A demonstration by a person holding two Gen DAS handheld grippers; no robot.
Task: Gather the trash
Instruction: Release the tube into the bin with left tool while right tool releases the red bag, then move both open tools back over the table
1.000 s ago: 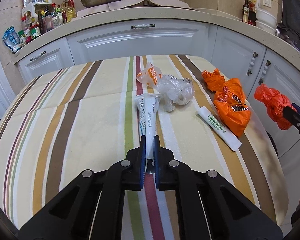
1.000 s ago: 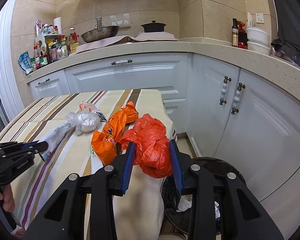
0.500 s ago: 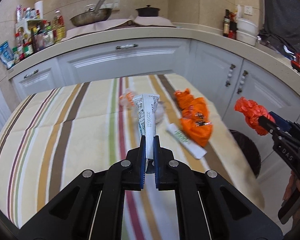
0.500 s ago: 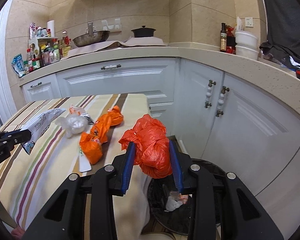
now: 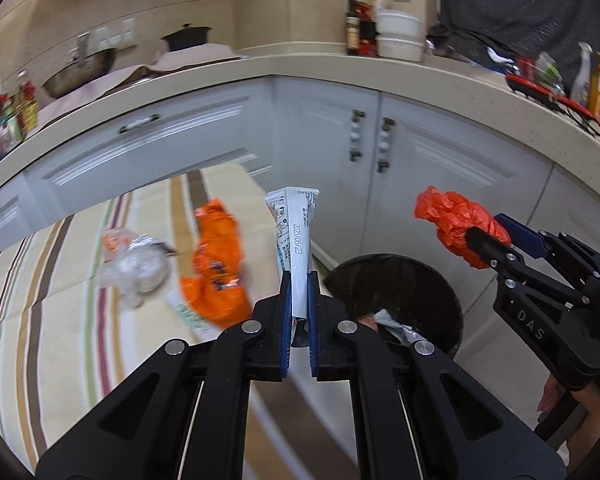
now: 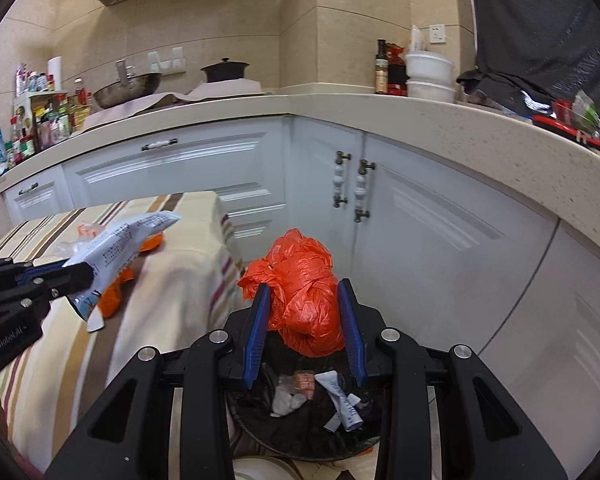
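Observation:
My left gripper is shut on a flattened white tube that sticks up from its pads, held over the table's right edge near the black trash bin. My right gripper is shut on a crumpled red plastic bag, held right above the bin, which holds several scraps. In the left wrist view the red bag and right gripper hang to the right of the bin. In the right wrist view the left gripper and the tube come in from the left.
On the striped tablecloth lie an orange bag, a clear crumpled bag and a white tube. White cabinets and a beige counter curve round behind the bin. A person's hand holds the right gripper.
Both grippers have swung to the right, off the table toward the bin. The red bag has come over the bin's mouth, and the white tube has reached the table's right edge. Both grips are unchanged.

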